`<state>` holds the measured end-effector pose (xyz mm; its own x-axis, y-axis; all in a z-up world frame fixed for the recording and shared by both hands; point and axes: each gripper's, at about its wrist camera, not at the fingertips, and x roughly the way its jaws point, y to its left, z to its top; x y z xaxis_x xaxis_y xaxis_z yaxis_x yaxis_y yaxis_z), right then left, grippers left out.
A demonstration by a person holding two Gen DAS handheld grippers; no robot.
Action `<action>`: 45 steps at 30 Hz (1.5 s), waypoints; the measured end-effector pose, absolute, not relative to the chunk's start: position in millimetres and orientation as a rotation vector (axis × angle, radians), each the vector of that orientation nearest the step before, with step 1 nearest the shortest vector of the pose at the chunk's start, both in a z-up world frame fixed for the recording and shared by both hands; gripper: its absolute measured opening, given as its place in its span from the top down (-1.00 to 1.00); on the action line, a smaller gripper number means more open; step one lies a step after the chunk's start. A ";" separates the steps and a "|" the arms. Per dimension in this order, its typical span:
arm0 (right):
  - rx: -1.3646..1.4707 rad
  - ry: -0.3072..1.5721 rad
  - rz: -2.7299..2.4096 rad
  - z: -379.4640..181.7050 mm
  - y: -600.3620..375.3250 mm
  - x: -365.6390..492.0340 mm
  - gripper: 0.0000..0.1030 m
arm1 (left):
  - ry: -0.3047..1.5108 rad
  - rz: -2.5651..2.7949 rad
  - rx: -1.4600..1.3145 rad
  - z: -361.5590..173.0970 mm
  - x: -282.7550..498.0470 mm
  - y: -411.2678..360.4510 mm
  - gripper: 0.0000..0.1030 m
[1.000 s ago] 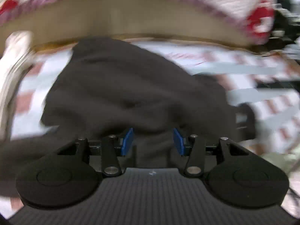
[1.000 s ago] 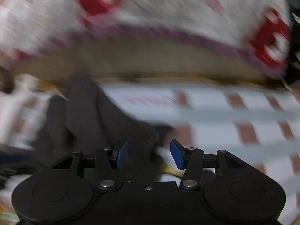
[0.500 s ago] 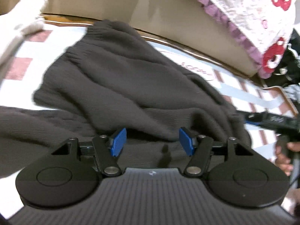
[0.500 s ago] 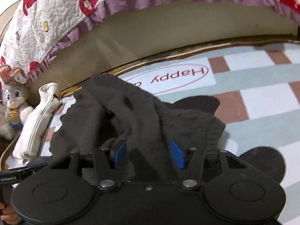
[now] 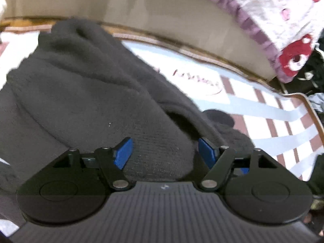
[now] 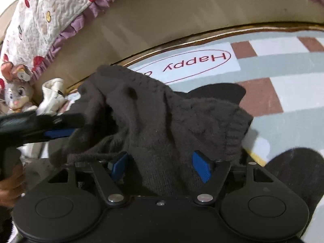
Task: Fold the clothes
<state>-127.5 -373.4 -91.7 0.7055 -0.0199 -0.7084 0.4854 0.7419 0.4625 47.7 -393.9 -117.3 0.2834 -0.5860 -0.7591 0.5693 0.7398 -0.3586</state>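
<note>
Both hand-held grippers, left point(image 5: 165, 154) and right point(image 6: 161, 167), gape over the dark sweater point(image 6: 162, 117); only the right view shows the plush rabbit point(image 6: 17, 95).

Ahead of me a checked rug point(image 6: 279, 64) covers the floor; a quilt point(image 6: 50, 14) with purple ruffle overhangs a beige bed base point(image 6: 182, 14).

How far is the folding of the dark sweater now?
Done: nothing neat yet; the dark sweater lies bunched in lumps on the checked rug. In hand: both the left gripper and the right gripper are open with knit between the blue pads. Left: flatten it and make the folds.
</note>
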 end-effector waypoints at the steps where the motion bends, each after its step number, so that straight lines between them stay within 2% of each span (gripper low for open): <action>1: 0.694 0.741 -0.297 -90.8 -373.9 -129.4 -0.45 | 1.026 -0.770 -0.016 -120.2 46.7 -395.7 -0.40; 4: 0.686 0.738 -0.285 -90.4 -373.1 -130.6 -0.45 | 1.031 -0.762 -0.006 -129.1 43.9 -400.9 -0.38; 5: 0.681 0.739 -0.287 -92.1 -373.4 -130.3 -0.45 | 1.032 -0.760 -0.003 -132.1 43.0 -402.7 -0.23; 6: 0.678 0.740 -0.289 -94.0 -373.9 -130.1 -0.45 | 1.023 -0.760 0.019 -133.7 40.5 -402.5 0.28; 8: 0.693 0.738 -0.299 -97.2 -377.2 -129.8 -0.46 | 0.983 -0.750 0.075 -129.9 34.7 -395.5 0.72; 9: 0.700 0.736 -0.303 -97.8 -378.7 -129.6 -0.46 | 0.953 -0.733 0.086 -124.4 32.0 -388.1 0.86; 13: 0.696 0.732 -0.328 -95.2 -379.4 -131.8 -0.46 | 0.705 -0.617 0.190 -80.9 3.0 -343.2 1.00; 16: 0.682 0.735 -0.352 -91.7 -378.0 -132.6 -0.46 | 0.532 -0.524 0.248 -49.8 -15.6 -302.5 1.00; 18: 0.666 0.741 -0.371 -88.7 -375.8 -131.5 -0.46 | 0.493 -0.480 0.244 -37.5 -20.0 -277.4 1.00; 21: 0.634 0.747 -0.404 -82.5 -371.2 -129.1 -0.46 | 0.574 -0.468 0.182 -40.8 -9.4 -250.4 1.00; 25: 0.548 0.654 -0.428 -52.3 -353.4 -130.1 -0.46 | 0.718 -0.491 0.060 -60.7 2.2 -229.0 0.94; 30: 0.561 0.597 -0.255 -27.8 -316.6 -127.5 -0.46 | 0.813 -0.505 0.038 -87.1 1.0 -230.3 0.90; 33: 0.482 0.661 -0.165 -28.4 -287.9 -108.0 -0.43 | 0.867 -0.512 0.031 -102.8 -0.5 -231.9 0.89; 37: 0.324 0.726 -0.210 -33.6 -273.5 -75.2 -0.44 | 0.909 -0.526 0.015 -110.9 -1.9 -229.6 0.76; 41: 0.387 0.752 -0.275 -46.0 -288.1 -49.2 -0.44 | 0.914 -0.512 0.025 -110.2 -3.5 -221.7 0.74; 44: 0.480 0.771 -0.307 -60.2 -301.7 -33.0 -0.44 | 0.921 -0.495 0.020 -110.0 -4.4 -214.6 0.52; 45: 0.488 0.778 -0.307 -65.8 -301.8 -28.9 -0.29 | 0.923 -0.489 0.019 -110.3 -4.2 -212.6 0.51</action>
